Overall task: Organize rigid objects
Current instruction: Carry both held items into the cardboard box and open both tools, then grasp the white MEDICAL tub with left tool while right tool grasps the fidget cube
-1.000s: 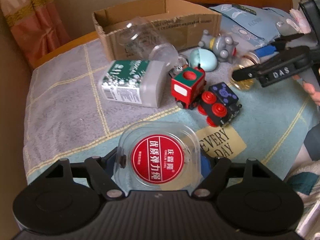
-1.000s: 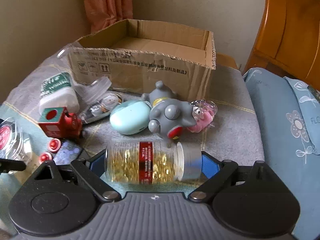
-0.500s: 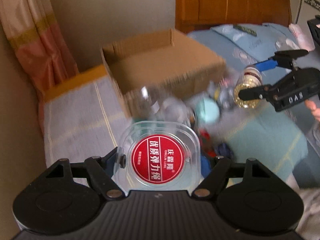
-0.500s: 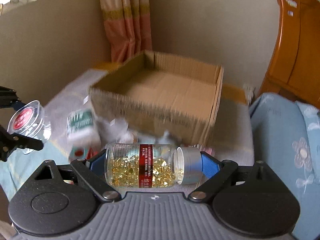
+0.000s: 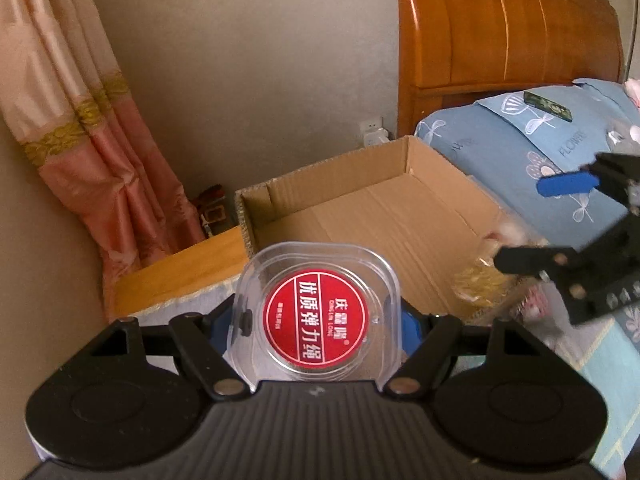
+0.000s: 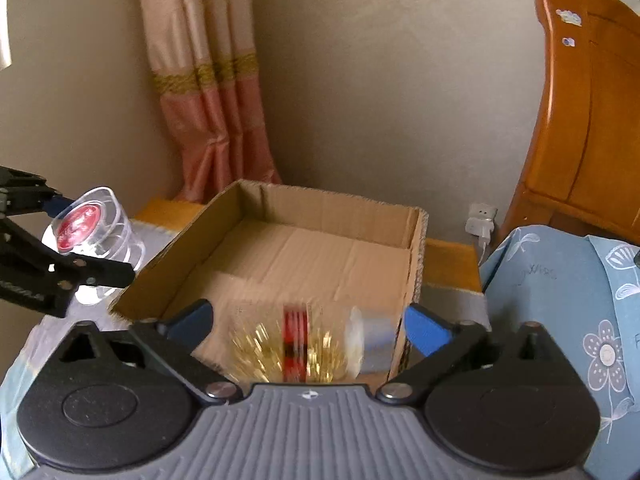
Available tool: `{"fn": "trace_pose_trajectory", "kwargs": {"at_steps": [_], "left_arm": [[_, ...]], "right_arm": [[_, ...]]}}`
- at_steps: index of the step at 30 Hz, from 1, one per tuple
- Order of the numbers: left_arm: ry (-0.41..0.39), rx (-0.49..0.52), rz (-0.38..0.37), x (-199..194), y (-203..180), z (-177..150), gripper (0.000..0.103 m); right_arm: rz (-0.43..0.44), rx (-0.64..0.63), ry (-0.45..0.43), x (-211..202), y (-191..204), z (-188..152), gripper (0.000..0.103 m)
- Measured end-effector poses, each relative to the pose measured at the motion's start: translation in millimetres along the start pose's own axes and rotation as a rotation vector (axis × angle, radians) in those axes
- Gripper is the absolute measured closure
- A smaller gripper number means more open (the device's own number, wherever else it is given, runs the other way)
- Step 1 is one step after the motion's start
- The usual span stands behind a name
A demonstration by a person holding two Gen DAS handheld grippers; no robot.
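An open cardboard box [image 5: 328, 176] [image 6: 332, 212] stands empty just ahead of both grippers. My left gripper [image 5: 320, 316] is shut on a clear plastic case with a round red label [image 5: 316, 332], held at the box's near left corner. The right wrist view shows the same case [image 6: 92, 228] in the left gripper [image 6: 86, 236] left of the box. My right gripper [image 6: 308, 324] hangs over the box's near edge and its jaws are opening. A bottle of golden capsules [image 6: 296, 344] lies blurred between them, with gaps to both pads [image 6: 424, 328]. It also shows as a blurred bottle [image 5: 480, 280].
A bed with blue flowered bedding [image 5: 532, 140] [image 6: 560, 280] and a wooden headboard [image 5: 500, 28] lies right of the box. A pink curtain [image 6: 208, 100] hangs behind. A white plug [image 6: 482, 224] sits in the wall socket. A wooden edge [image 5: 180, 268] runs left of the box.
Both grippers rose from the cluttered cloth and came up to the box. The right jaws spread, and the capsule bottle they gripped is now loose and blurred. The left grip is unchanged.
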State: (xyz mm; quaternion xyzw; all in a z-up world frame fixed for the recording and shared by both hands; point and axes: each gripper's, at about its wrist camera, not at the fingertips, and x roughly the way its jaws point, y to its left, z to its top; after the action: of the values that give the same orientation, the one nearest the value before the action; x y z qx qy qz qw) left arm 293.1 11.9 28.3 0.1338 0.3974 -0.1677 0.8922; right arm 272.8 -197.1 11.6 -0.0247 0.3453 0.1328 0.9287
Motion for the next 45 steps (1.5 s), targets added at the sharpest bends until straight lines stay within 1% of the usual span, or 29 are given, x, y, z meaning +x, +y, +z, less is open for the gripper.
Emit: {"fn": "trace_pose_trajectory", "kwargs": {"at_steps": [2,6,8,10,11,14,17,23,27,31,34,37,45], "left_arm": [[0.010,0.005,0.003,8.3,-1.1,3.8,0.027],[0.028,0.006,-0.005,24.3,-7.2,11.2,0.027],[0.024,0.000,-0.006,29.2,-9.2,13.6,0.026],[0.016,-0.013,-0.008,31.5,-10.9,14.9,0.011],[0.007,-0.020,0.001,31.0,-11.7,14.5,0.010],[-0.003,-0.002,-0.003,27.3,-14.5,12.0,0.010],[-0.033,0.013,0.010,16.4,-16.4,6.5,0.010],[-0.077,-0.005,0.004,-12.5,-12.3,-8.9,0.006],[-0.099,-0.009,0.008,-31.1,-13.9,-25.9,0.006],[-0.125,-0.021,0.009,-48.7,-20.1,-49.8,0.006],[-0.143,-0.040,-0.002,-59.0,-24.7,-71.1,0.006],[-0.149,-0.062,0.008,-65.5,-29.8,-94.7,0.005],[-0.134,-0.195,0.029,-68.0,-32.8,-154.1,0.005]], "right_arm": [[0.017,0.013,0.002,-2.5,-2.2,-3.2,0.000],[0.018,0.017,0.018,-9.5,-5.0,-16.0,0.000],[0.028,0.026,0.030,-13.1,-6.3,-24.1,0.000],[0.033,0.029,0.036,-17.4,-6.0,-31.0,0.000],[0.030,0.030,0.037,-19.2,-5.1,-33.5,0.000],[0.039,0.023,0.036,-28.0,-1.7,-40.7,0.000],[0.047,0.015,0.022,-38.0,4.2,-47.3,0.000],[0.018,-0.013,0.005,-52.3,17.5,-61.2,0.000],[0.009,-0.006,0.004,-59.5,24.3,-71.8,0.000],[0.006,0.009,0.004,-65.3,35.3,-86.8,0.000],[0.018,0.008,0.024,-65.4,44.1,-99.3,0.000],[0.031,0.003,0.050,-63.3,52.8,-111.9,0.000],[0.080,-0.022,0.123,-50.7,77.2,-139.9,0.000]]}}
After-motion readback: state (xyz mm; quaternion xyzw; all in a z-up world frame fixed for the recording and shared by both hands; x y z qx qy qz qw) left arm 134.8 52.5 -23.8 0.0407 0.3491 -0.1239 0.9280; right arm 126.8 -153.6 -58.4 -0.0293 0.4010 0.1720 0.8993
